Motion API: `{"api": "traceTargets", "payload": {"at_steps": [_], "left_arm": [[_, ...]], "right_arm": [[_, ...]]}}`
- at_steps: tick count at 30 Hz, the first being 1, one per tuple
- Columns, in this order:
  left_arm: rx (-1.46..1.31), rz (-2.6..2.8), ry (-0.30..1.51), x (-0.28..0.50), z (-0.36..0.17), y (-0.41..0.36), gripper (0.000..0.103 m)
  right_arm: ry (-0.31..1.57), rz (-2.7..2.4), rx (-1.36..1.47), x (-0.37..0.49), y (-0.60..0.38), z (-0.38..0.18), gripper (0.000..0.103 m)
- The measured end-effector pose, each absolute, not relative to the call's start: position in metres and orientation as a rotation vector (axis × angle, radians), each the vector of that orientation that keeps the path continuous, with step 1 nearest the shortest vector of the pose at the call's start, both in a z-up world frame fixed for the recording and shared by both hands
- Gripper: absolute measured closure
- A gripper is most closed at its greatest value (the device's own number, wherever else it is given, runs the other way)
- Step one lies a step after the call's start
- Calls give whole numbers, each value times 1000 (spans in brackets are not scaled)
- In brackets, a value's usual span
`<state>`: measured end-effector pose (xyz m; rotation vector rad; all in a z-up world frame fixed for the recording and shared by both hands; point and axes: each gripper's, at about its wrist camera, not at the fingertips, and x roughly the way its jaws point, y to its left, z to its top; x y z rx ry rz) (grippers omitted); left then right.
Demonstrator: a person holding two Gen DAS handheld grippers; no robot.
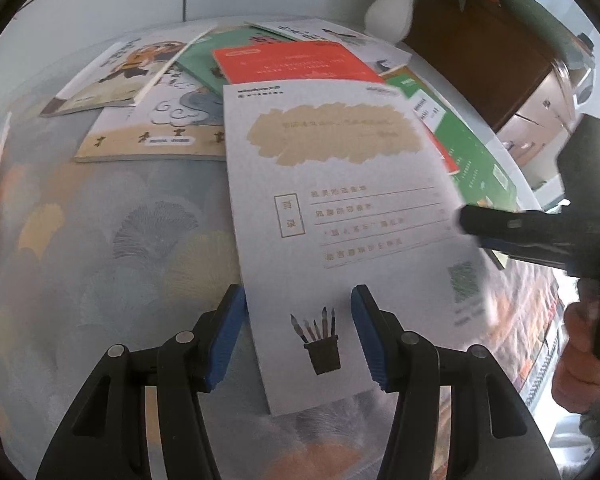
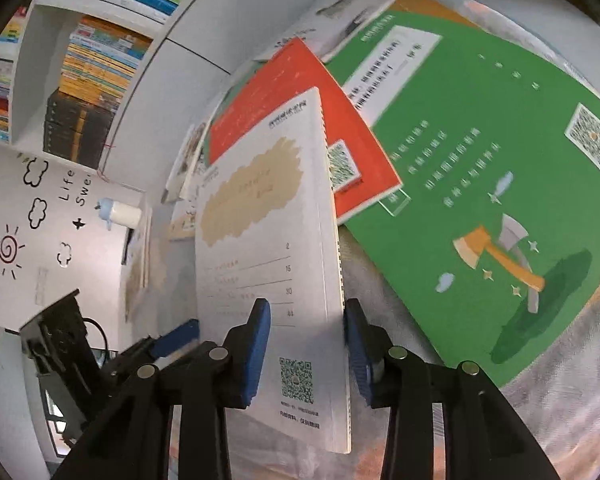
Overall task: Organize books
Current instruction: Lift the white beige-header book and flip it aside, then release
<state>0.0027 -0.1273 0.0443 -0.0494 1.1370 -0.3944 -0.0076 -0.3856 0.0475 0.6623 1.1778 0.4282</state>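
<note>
A white book [image 1: 340, 200] with a tan blotch and a pen-pot drawing slants up off the table. My right gripper [image 2: 307, 350] is shut on its near edge by the spine, one pad on the cover [image 2: 260, 220]; in the left wrist view one of its fingers [image 1: 500, 226] lies on the book's right edge. My left gripper [image 1: 299, 338] hovers open over the book's lower left corner, with its left pad just off the edge. One of its blue pads [image 2: 176, 338] shows left of the book. Under the white book lie a red book [image 2: 300, 112] and a large green book [image 2: 480, 180].
Several more books [image 1: 140, 92] lie fanned across the far side of the patterned tablecloth [image 1: 100, 240]. A white vase [image 1: 392, 4] and a brown cabinet [image 1: 480, 52] stand at the far right. A full bookshelf [image 2: 92, 60] fills the wall. A person's hand [image 1: 580, 360] grips the right handle.
</note>
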Motion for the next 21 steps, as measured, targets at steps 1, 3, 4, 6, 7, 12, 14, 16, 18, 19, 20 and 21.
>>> {"api": "traceTargets", "payload": {"at_steps": [1, 3, 4, 6, 7, 12, 14, 16, 18, 19, 20, 21], "left_arm": [[-68, -402, 1140, 4, 45, -124, 52], [-140, -423, 1146, 5, 47, -115, 52], [-170, -433, 1145, 6, 49, -112, 52], [-195, -419, 1124, 5, 57, -104, 52], [-194, -405, 1114, 4, 62, -100, 52], [-302, -283, 1018, -9, 100, -32, 51], [-352, -219, 970, -16, 117, 6, 51], [-394, -166, 937, -22, 128, 40, 49], [-419, -129, 918, -25, 133, 66, 49], [-419, -116, 913, -28, 135, 73, 49], [-415, -103, 913, -29, 135, 79, 49], [-410, -99, 921, -28, 134, 83, 49]], "right_arm": [[1168, 451, 680, -7, -385, 52, 65], [1120, 538, 757, -10, -389, 69, 66], [1095, 582, 792, -11, -388, 78, 67], [1047, 646, 810, -9, -379, 103, 67], [1036, 664, 779, -6, -368, 113, 67], [993, 806, 661, 6, -306, 159, 67], [990, 839, 640, 8, -287, 164, 67], [1013, 867, 632, 12, -260, 162, 67], [1056, 903, 641, 15, -237, 152, 67], [1084, 915, 640, 16, -223, 146, 67], [1095, 925, 638, 16, -217, 142, 67], [1102, 932, 637, 15, -210, 138, 67]]}}
